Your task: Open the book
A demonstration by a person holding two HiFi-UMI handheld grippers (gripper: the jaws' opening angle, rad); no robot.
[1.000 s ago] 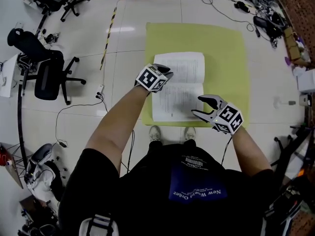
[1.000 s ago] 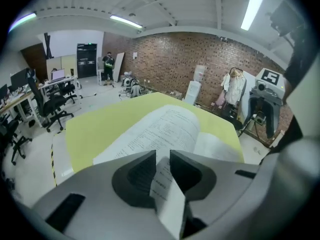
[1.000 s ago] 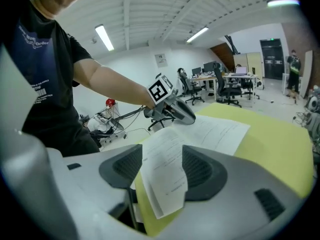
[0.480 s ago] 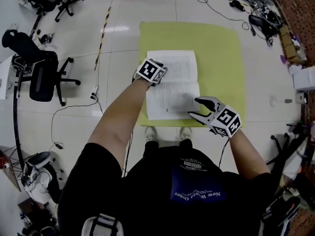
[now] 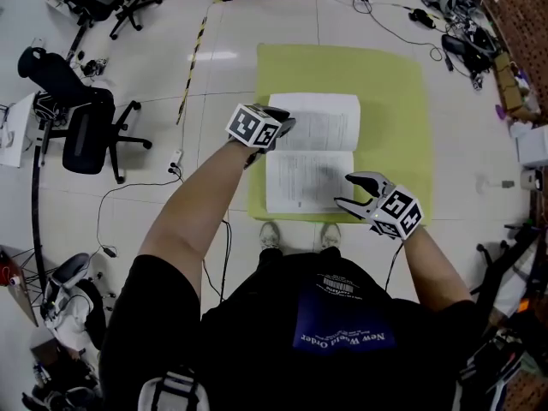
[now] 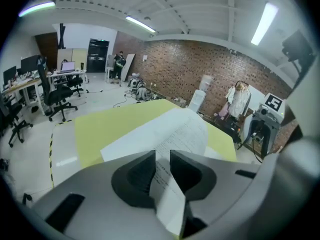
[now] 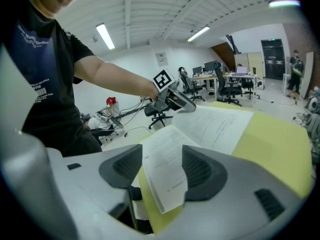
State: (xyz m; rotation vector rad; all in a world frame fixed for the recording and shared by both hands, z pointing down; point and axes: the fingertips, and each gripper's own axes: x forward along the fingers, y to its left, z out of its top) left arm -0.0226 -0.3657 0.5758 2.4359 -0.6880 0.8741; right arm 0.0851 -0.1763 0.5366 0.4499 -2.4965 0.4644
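2 grippers meet the open book (image 5: pixel 321 139) at mid-frame on the yellow mat (image 5: pixel 390 84): left gripper (image 5: pixel 282 127) pinches a lifted page (image 6: pixel 182 131); right gripper (image 5: pixel 342 189) gapes wide, its jaws astride the book's lower-right corner, unclamped.

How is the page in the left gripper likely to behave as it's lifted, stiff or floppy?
Probably floppy: the page bows in a curve from the open book to the left gripper. Likely light and easy to tear, being one thin sheet pinched near its edge. The book should stay put, flat on the yellow mat.
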